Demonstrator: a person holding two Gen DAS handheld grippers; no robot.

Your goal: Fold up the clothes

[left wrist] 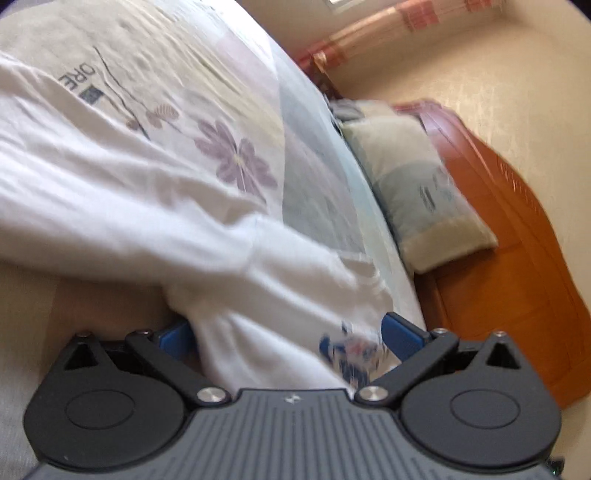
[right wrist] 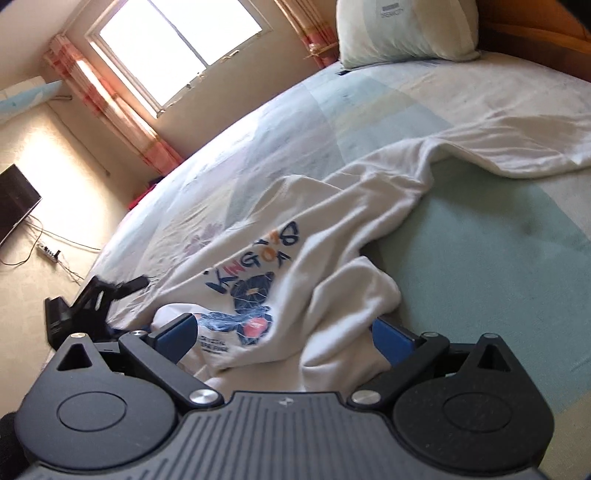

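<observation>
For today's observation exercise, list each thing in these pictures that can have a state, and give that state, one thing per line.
White printed sweatshirt: unfolded, crumpled across the bed.
Left gripper: jaws wide apart, sweatshirt fabric between them.
Right gripper: jaws wide apart, sweatshirt fabric between them.
Pale striped pillow: propped against the wooden headboard.
Window: sash state unclear; pink curtains drawn aside.
Wall television: screen dark.

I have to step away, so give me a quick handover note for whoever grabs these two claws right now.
Left claw: jaws spread, white sweatshirt fabric bunched between them; that view is blurred.
Right claw: jaws also spread, the printed front of the sweatshirt lying between them.
The sweatshirt lies crumpled on the bed, one sleeve trailing toward the pillow.
Done: no fold visible.
Left: flatten it, then fold.
</observation>
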